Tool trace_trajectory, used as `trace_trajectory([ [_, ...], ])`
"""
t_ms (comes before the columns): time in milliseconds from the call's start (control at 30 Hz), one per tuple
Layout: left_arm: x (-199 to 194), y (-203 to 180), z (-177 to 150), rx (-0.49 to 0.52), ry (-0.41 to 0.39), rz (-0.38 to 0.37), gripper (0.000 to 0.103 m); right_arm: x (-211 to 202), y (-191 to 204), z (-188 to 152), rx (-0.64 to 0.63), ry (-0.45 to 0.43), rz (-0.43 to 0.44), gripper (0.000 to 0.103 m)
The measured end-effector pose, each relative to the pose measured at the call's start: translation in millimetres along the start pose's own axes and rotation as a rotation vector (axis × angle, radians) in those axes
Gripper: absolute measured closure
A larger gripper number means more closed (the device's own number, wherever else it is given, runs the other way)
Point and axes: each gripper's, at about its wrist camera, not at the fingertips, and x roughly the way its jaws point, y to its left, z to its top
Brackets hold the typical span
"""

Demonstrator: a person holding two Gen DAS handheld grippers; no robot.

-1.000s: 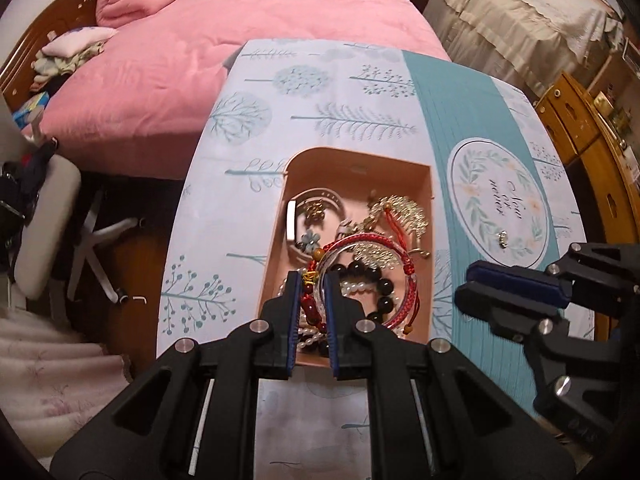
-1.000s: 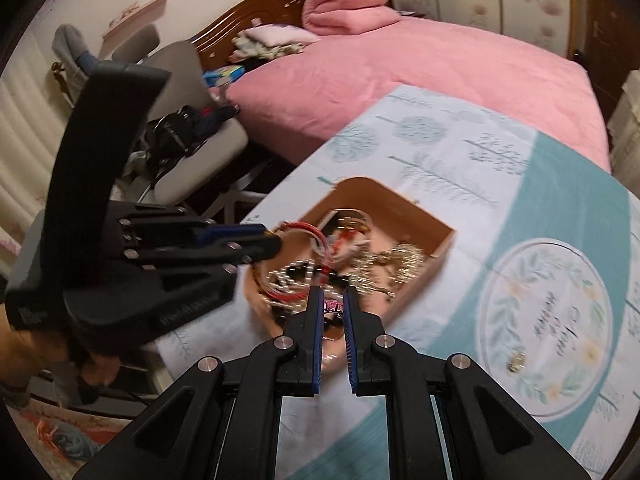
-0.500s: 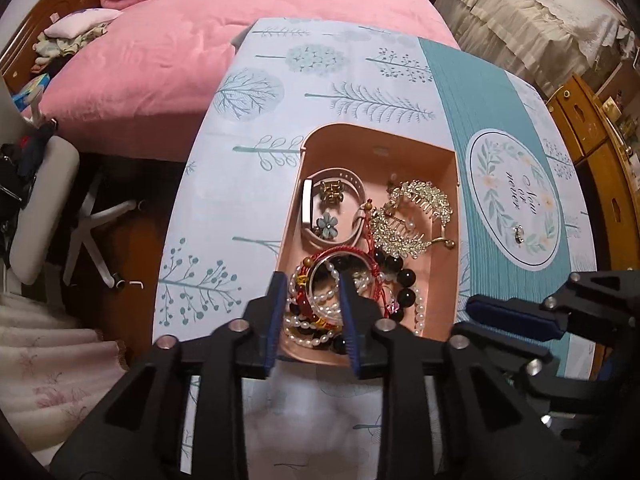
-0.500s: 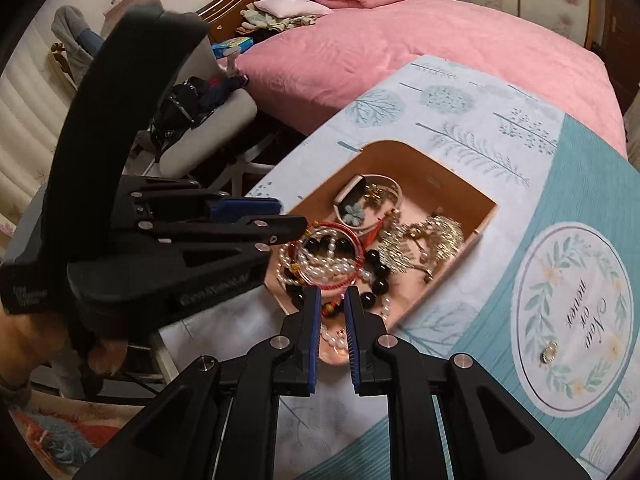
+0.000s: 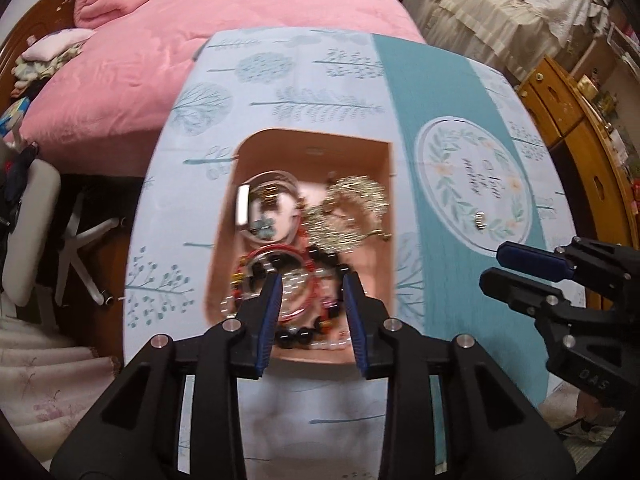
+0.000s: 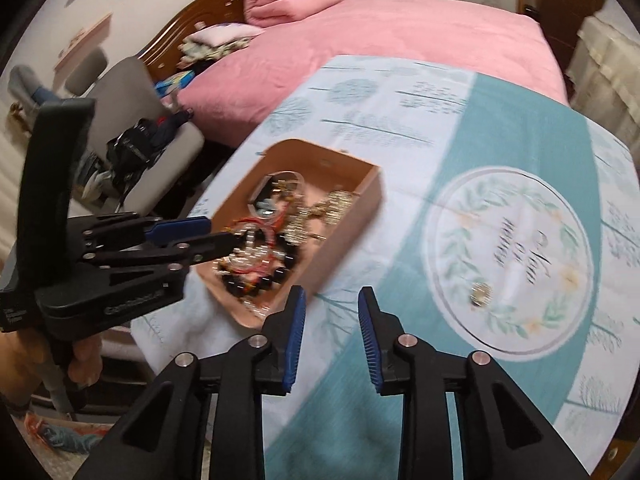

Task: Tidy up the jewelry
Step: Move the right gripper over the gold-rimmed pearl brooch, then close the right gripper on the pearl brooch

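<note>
both jaws opening, nothing between. left gripper (image 5: 312, 304) above the tangled bracelets (image 5: 288, 292) in pink tray (image 5: 384, 200); right gripper (image 6: 331, 336) over the cloth, near small ring (image 6: 481, 294). better to descend slowly, pinch one strand only.

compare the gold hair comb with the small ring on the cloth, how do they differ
The gold hair comb lies inside the pink tray among bracelets; the small ring lies alone on the tablecloth's wreath print. The comb is far larger and spiky; the ring is tiny and round. Both look metallic.
</note>
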Motion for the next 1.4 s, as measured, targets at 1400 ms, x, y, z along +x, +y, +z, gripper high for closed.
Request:
trace_trajectory([
  [1400, 69.9, -111.0, 19.5, -0.175, 0.004, -0.049, 0.075, 68.5, -108.4, -2.0, -0.58, 0.047, 0.049, 0.075],
])
